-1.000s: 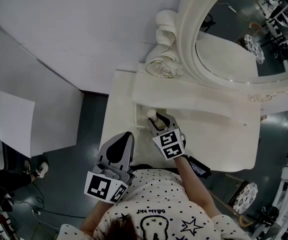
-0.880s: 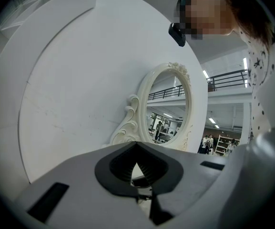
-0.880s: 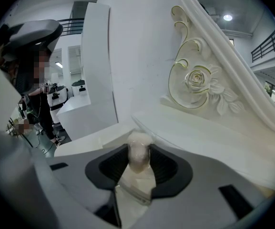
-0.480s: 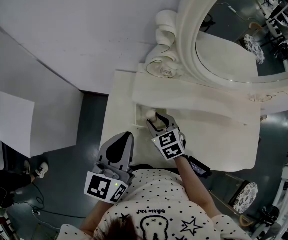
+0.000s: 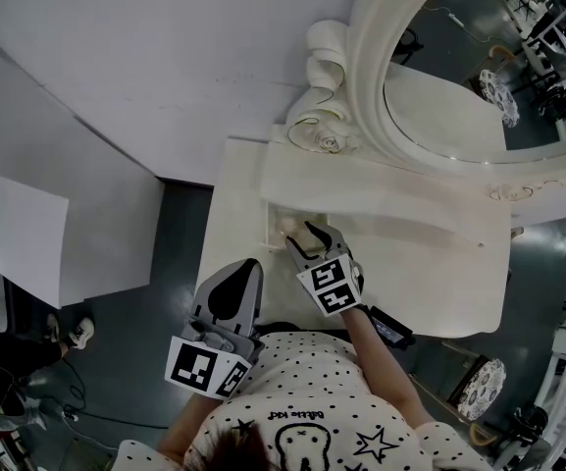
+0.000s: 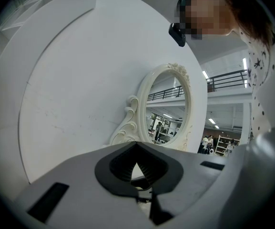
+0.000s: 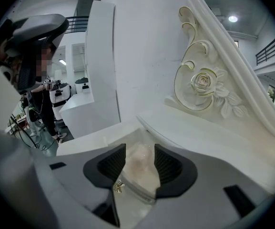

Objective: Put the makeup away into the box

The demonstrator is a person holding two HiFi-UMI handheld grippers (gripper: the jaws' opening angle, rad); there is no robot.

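My right gripper (image 5: 320,234) is opening its jaws over the small clear box with a gold clasp (image 7: 137,194). The soft, pale pink makeup piece (image 7: 139,163) lies in the box, between the jaws. My left gripper (image 5: 248,266) is closed on nothing, beside the white dressing table (image 5: 410,283).

An oval mirror (image 5: 459,86) in a carved white frame fills the upper right of the head view, with a rose scroll (image 5: 324,137) at the frame's left edge. The white bench (image 5: 235,204) lies below it at centre, and dark floor (image 5: 170,263) shows to its left.
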